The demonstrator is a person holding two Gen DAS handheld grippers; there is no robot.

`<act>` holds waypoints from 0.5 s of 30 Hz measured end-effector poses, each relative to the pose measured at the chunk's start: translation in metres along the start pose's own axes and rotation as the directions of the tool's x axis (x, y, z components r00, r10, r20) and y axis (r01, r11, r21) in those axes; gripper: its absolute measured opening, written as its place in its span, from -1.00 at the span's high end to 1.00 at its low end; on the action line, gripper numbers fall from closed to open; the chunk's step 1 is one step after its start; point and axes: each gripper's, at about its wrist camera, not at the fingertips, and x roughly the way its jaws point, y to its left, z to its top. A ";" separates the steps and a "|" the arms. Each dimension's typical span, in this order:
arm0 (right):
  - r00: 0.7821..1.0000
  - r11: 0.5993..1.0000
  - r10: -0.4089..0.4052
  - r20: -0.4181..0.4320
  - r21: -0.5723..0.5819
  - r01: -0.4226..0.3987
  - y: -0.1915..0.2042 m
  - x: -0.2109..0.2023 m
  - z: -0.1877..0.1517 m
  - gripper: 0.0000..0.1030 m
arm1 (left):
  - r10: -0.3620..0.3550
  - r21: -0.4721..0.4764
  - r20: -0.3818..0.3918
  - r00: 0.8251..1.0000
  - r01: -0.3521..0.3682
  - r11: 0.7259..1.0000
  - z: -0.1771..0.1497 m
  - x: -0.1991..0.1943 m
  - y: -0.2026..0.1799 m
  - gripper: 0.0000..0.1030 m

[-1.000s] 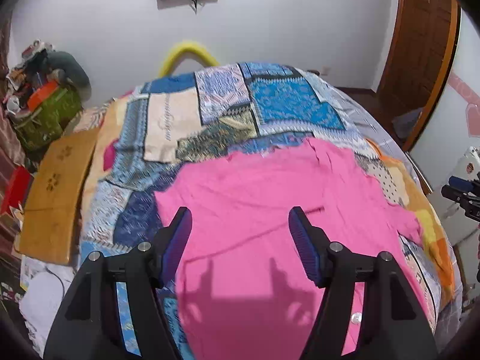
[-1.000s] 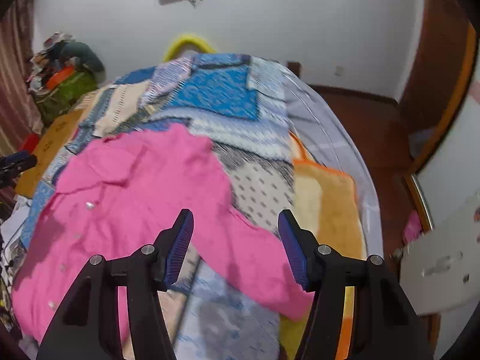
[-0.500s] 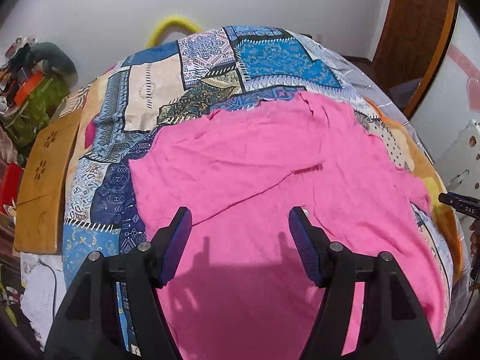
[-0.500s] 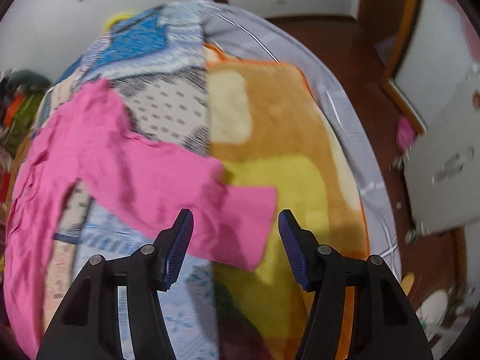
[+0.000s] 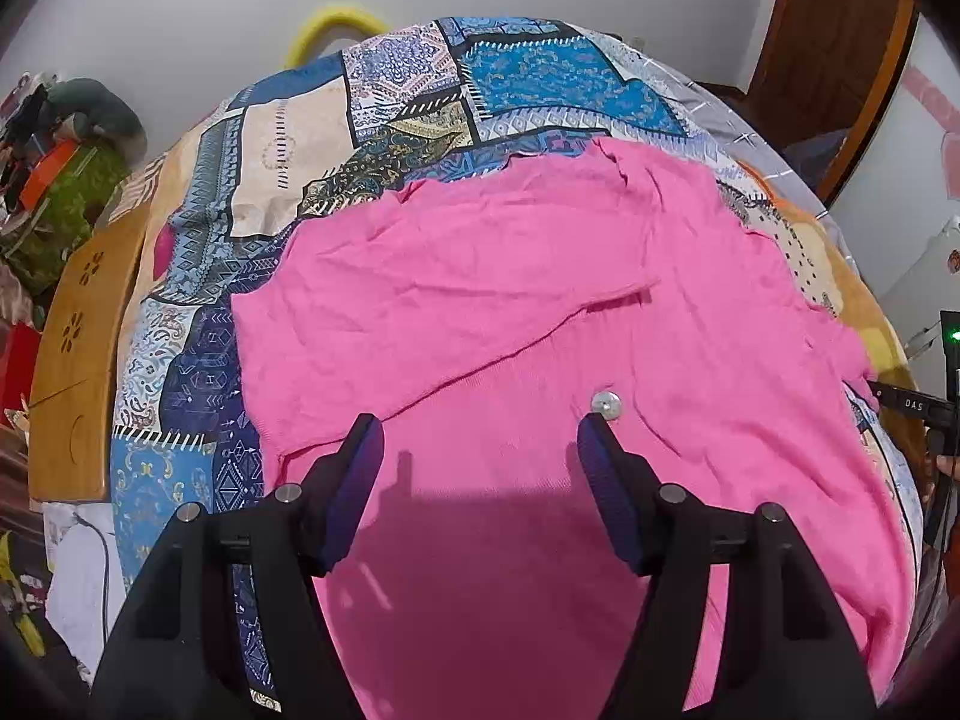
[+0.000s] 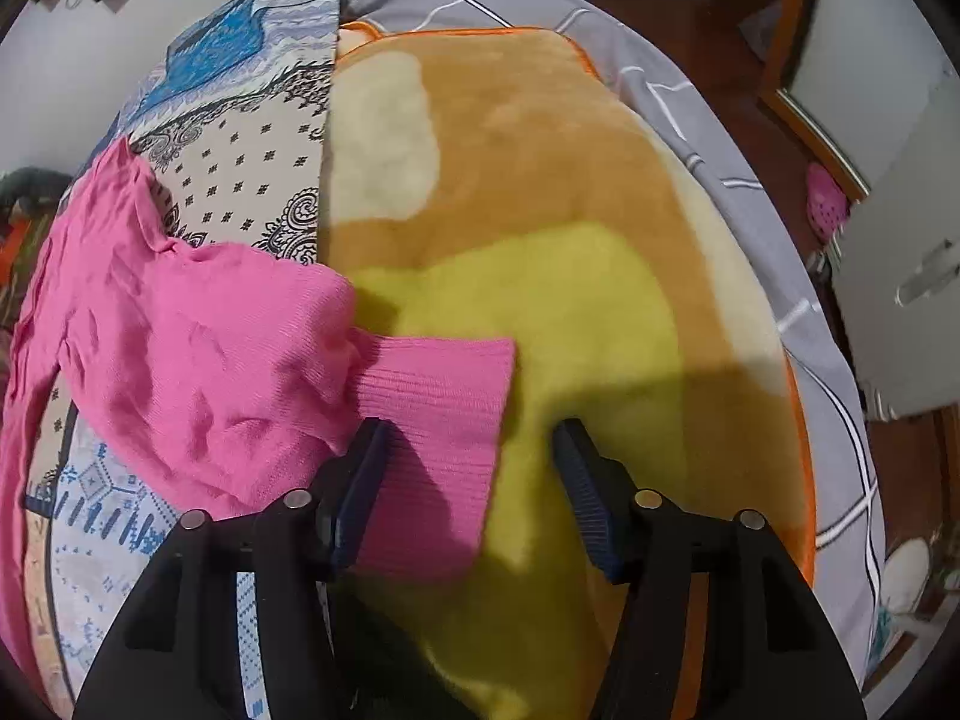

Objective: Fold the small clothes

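Garment: one pink knit cardigan [image 5: 540, 312], spread flat and wrinkled, one silver button [image 5: 606, 403] showing on its front.
Sleeve: its ribbed cuff [image 6: 438, 420] reaches out toward the bed's right edge and lies on the yellow-and-tan fleece blanket [image 6: 570, 228].
Place: the cardigan covers the near middle of the bed, on the blue patchwork bedspread [image 5: 420, 96].
Left claw [image 5: 480, 450]: jaws wide apart above the cardigan's body, holding nothing.
Right claw [image 6: 471, 450]: jaws closing, with the cuff partly between them; the left pad is at the cuff's edge, the right pad clear of it.
Bed: a grey lined sheet [image 6: 690, 90] shows along the right edge.
Room: white wall, brown wooden door [image 5: 840, 60], one wooden board [image 5: 78, 360] beside the bed's left edge.
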 end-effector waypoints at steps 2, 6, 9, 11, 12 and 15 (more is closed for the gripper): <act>1.000 1.000 0.010 0.012 -0.010 -0.010 0.000 -0.001 -0.001 0.35 | 0.003 0.002 -0.005 1.000 -0.003 1.000 0.000 0.002 -0.001 -0.29; 0.999 0.999 0.030 0.016 -0.020 -0.030 0.002 -0.002 0.000 0.76 | 0.000 0.002 -0.007 1.000 0.000 1.000 0.000 0.003 -0.002 -0.29; 0.999 0.999 0.037 0.040 -0.034 -0.036 0.006 -0.010 0.000 0.85 | 0.001 0.007 -0.001 1.000 -0.001 1.000 0.000 0.001 -0.003 -0.29; 0.997 0.998 0.050 0.066 -0.043 -0.047 0.010 -0.019 0.003 0.86 | -0.001 0.008 0.009 1.000 0.001 1.000 0.000 -0.003 -0.003 -0.29; 0.995 0.997 0.059 0.082 -0.050 -0.055 0.012 -0.026 0.003 0.86 | -0.002 0.008 0.012 1.000 0.002 1.000 0.000 -0.004 -0.003 -0.29; 0.986 0.992 0.106 0.130 -0.080 -0.096 0.024 -0.051 0.010 0.87 | -0.004 0.001 0.024 1.000 0.004 1.000 0.001 -0.011 0.000 -0.29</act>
